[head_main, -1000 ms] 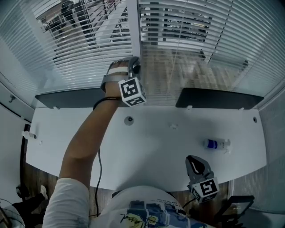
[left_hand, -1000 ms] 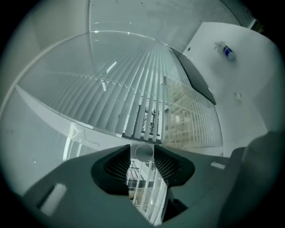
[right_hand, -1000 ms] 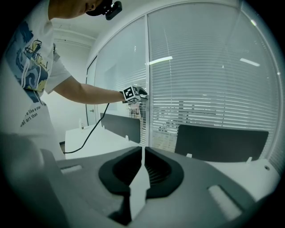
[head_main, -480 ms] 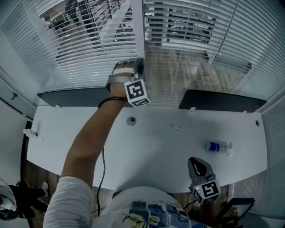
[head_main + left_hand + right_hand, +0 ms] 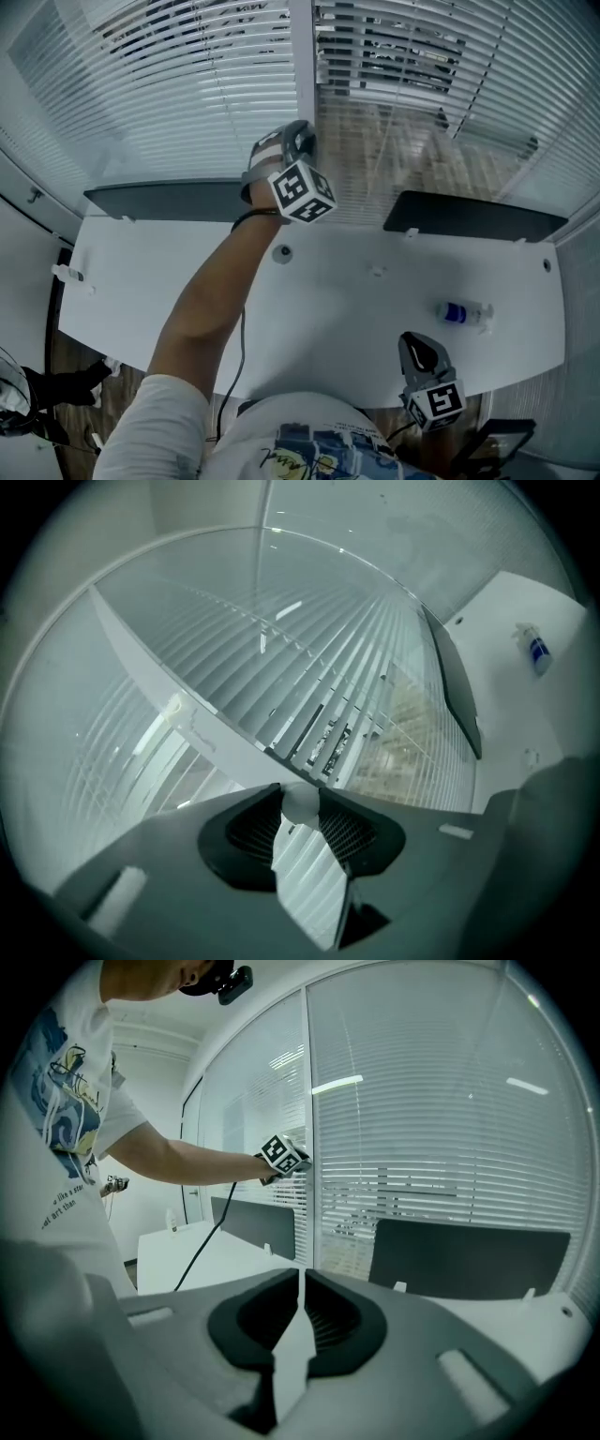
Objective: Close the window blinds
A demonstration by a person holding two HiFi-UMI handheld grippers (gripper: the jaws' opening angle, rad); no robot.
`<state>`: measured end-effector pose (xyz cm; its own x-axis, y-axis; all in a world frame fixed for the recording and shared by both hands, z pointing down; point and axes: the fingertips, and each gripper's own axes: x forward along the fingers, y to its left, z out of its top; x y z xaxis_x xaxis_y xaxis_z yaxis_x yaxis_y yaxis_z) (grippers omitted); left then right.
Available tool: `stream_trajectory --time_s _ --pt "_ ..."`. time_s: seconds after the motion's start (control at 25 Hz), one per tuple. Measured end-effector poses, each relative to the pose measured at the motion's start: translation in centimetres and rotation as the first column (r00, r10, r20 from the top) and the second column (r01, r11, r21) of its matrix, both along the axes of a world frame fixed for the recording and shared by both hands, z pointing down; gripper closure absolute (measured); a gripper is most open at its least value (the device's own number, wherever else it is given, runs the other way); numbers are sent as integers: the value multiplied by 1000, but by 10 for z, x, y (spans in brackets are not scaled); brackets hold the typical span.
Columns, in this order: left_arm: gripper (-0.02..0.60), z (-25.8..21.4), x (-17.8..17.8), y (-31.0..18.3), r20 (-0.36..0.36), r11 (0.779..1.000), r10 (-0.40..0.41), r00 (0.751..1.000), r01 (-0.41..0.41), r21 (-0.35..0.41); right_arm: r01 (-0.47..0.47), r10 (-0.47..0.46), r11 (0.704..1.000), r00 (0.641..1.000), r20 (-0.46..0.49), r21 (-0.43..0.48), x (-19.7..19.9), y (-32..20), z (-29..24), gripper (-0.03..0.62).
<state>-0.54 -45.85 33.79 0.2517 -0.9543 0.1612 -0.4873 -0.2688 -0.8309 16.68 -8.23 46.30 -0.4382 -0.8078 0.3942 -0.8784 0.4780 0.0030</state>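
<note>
The window blinds (image 5: 187,103) hang behind the far edge of the tabletop (image 5: 356,319), from 10 to 2 o'clock in the head view. A white window post (image 5: 302,56) at 12 o'clock divides them in two parts. On the left blind (image 5: 159,131) the slats lie nearly flat over each other in the lower part, and dark gaps show only near the top. The right blind (image 5: 422,56) has its slats apart, so the floor behind the glass is visible through them. The left hand-held gripper (image 5: 302,139) is raised at 12 o'clock, just beside the post, at the end of the stretched left arm. Its jaws have just been closing, and in the left gripper view a pale rod (image 5: 300,802) with a round end sits between the tips of the pads, which press on it from both sides. The right hand-held gripper (image 5: 411,337) is low at 5 o'clock, over the near edge of the tabletop, well apart from the blinds. Its jaws meet at the tips and there is nothing between them. A small bottle (image 5: 459,311) with a blue label lies on its side on the tabletop at 3 o'clock. Two dark panels (image 5: 169,199) stand along the far edge, one at each side of the post.
</note>
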Motion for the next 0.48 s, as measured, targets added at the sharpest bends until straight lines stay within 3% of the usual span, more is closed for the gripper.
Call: stream_trajectory --time_s 0.28,0.48 --pt "459 -2 -3 1 -145 999 -27 989 23 -33 -3 3 1000 1000 0 -7 2 0 4 582" --pt "457 -5 -6 3 -283 997 -56 957 36 -74 -3 3 1000 1000 2 -5 2 1 3 582"
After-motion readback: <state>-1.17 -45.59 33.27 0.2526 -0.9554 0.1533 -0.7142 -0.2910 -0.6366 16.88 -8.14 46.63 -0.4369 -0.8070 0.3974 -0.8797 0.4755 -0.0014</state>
